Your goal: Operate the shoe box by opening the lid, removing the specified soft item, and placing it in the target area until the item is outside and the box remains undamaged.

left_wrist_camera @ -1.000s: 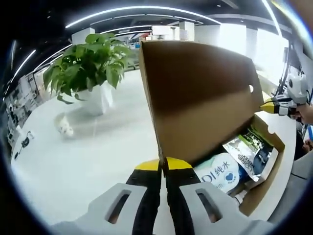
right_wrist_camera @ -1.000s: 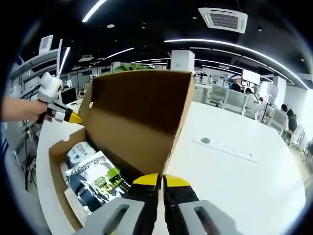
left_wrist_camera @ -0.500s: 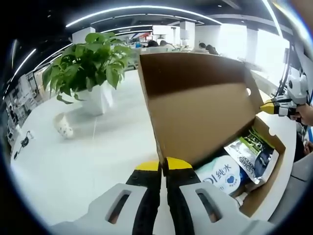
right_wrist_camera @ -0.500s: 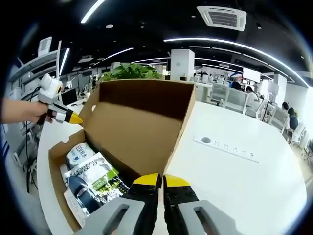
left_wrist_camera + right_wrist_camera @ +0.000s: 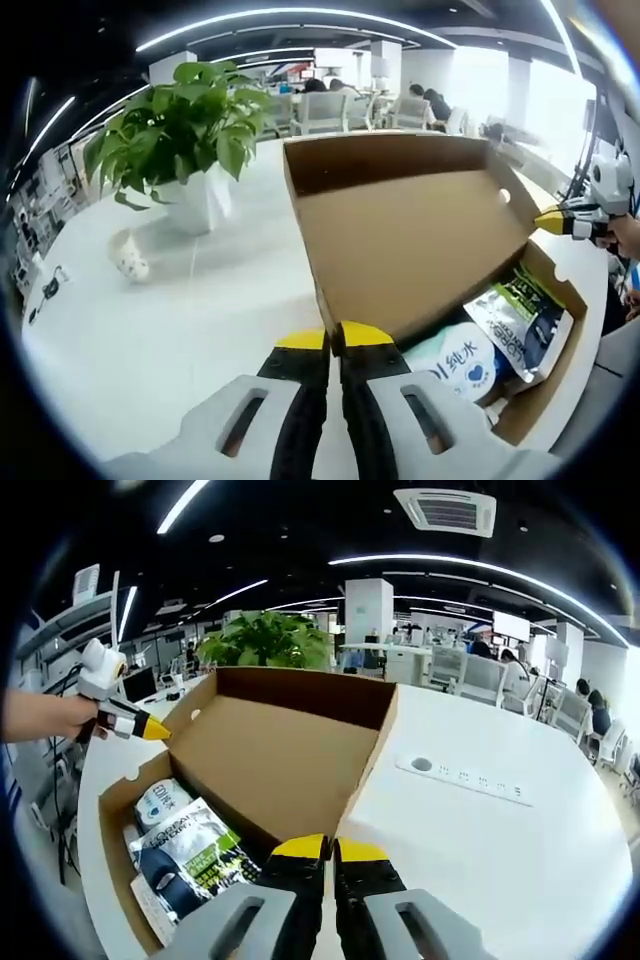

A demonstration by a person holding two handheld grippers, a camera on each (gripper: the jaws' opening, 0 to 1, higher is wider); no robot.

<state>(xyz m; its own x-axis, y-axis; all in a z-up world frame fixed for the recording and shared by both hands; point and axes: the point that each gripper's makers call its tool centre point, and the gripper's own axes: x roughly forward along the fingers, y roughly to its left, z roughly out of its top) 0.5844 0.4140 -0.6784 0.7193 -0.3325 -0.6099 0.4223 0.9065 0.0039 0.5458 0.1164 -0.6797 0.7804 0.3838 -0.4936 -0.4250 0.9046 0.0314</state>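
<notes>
Left gripper view: brown cardboard shoe-box lid (image 5: 410,230) has tipped further back than a second ago. Both hand-held grippers, left (image 5: 333,338) and right (image 5: 329,847), pinch its edge; soft packets (image 5: 185,855) lie inside.

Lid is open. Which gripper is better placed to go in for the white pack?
Left, probably. The white pack lies just beside the left gripper, while from the right gripper it sits beyond the dark pouch. Both grippers' jaws are shut on the lid edge.
</notes>
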